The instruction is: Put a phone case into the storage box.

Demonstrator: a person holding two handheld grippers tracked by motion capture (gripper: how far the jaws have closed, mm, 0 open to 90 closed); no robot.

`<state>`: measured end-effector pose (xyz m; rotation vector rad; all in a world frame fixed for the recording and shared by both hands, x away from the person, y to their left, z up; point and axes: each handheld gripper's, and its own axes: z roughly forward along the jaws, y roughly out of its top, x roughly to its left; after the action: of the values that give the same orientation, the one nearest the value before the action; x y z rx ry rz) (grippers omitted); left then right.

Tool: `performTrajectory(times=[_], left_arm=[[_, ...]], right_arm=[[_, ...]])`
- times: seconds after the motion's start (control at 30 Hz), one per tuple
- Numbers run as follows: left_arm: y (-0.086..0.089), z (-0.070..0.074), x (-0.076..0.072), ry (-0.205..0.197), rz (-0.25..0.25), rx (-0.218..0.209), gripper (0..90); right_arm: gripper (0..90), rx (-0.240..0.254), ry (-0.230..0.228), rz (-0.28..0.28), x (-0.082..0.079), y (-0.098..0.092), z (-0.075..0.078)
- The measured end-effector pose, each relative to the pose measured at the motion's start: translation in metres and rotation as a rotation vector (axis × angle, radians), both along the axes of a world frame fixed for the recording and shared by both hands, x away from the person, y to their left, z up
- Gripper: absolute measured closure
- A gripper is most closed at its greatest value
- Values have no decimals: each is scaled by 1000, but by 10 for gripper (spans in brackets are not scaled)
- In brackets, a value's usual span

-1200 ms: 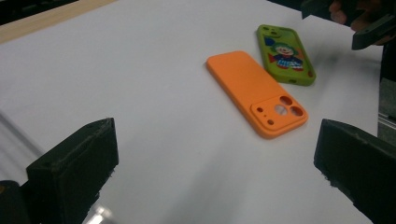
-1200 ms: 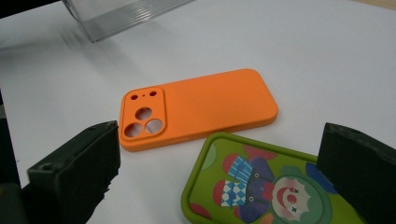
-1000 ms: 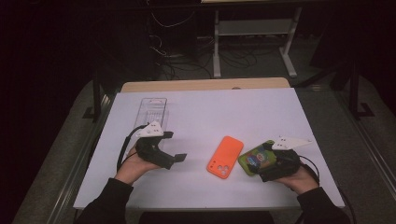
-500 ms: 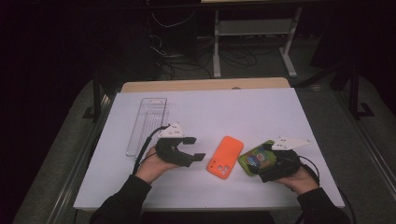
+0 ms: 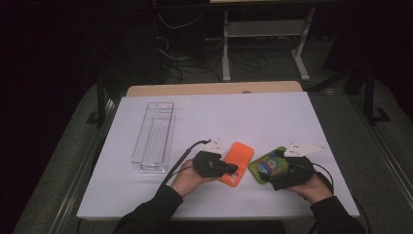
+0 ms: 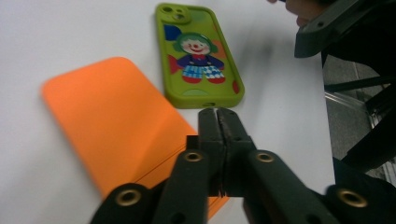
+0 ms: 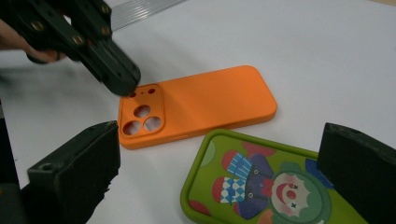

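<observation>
- A white table (image 5: 272, 122) is seen across the middle of the high view, with a dark floor and cables behind it at the top of the frame.
- A clear plastic tray (image 5: 153, 136) is set at the centre left of the high view, well apart from both phone cases.
- An orange phone case (image 5: 237, 162) is laid flat just below the centre of the high view; its camera holes are seen at the left end in the right gripper view (image 7: 196, 105).
- A green phone case (image 5: 267, 165) printed with a clown is placed just beside the orange one, to its right in the high view, and is seen at the upper centre of the left gripper view (image 6: 198, 53).
- The left gripper (image 5: 229, 169) is held over the lower corner of the orange case near the camera holes; its jaws have just been closing and are now pressed together, with nothing seen between them.
- The right gripper (image 7: 219, 186) is held at the lower right of the high view, with its jaws spread apart on either side of the green case; pressure on the case cannot be made out.
</observation>
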<state>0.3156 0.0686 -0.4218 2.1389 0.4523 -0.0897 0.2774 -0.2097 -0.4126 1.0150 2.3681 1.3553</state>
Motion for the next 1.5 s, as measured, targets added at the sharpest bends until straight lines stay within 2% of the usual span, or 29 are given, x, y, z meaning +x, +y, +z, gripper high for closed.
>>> performTrajectory(times=[0.07, 0.13, 0.23, 0.27, 0.3, 0.33, 0.37, 0.5, 0.53, 0.6, 0.63, 1.0, 1.17, 1.23, 1.33, 1.4, 1.47, 1.5], left_arm=[[-8, -5, -3, 5, -8, 10, 900], [-13, -8, -5, -6, -30, 34, 900], [-18, -14, -9, 1, -29, 39, 900], [-19, -15, -8, -14, -48, 56, 900], [-20, -18, -9, -7, -54, 67, 900], [-23, -22, -13, 9, -43, 58, 900], [-23, -22, -13, 9, -43, 58, 900], [-28, -29, -18, 2, -57, 102, 900], [-29, -30, -18, 8, -53, 99, 900], [-28, -30, -18, 7, -54, 107, 900], [-27, -29, -17, -10, -57, 120, 900], [-5, -25, -12, -29, 3, 180, 900], [4, -25, -9, -16, 32, 175, 900], [4, -24, -9, -21, 28, 173, 897], [7, -18, -7, -12, 26, 136, 853], [14, -10, -4, -32, 16, 120, 805], [20, -3, -3, -29, 48, 86, 776], [24, 1, -1, -44, 49, 77, 716]], right_arm=[[0, 1, 2, -2, 0, 0, 0], [0, 1, 2, -2, 0, -1, 0], [0, 0, -2, -1, 0, -1, 0], [0, 0, -2, -1, 0, -2, 0], [0, -1, -2, 0, 0, -2, 0], [0, 0, -2, -2, 0, -1, 0], [0, 1, -2, -3, 0, -1, 0], [0, -2, 1, -2, 0, -1, -1], [0, -3, 1, -2, 0, -1, -1], [0, -2, -1, -2, 0, -1, -1], [0, -2, -1, -3, 0, -1, -1], [0, 0, -1, -11, 0, -2, -1], [0, -2, 0, -7, 0, -2, -1], [0, -4, 2, -6, 0, -2, -1], [0, -8, 1, -5, 0, -2, -1], [0, -8, 1, -5, 0, -2, -1], [0, -8, 1, -5, 0, -2, -1], [0, -6, 1, -6, 0, -2, -1]])
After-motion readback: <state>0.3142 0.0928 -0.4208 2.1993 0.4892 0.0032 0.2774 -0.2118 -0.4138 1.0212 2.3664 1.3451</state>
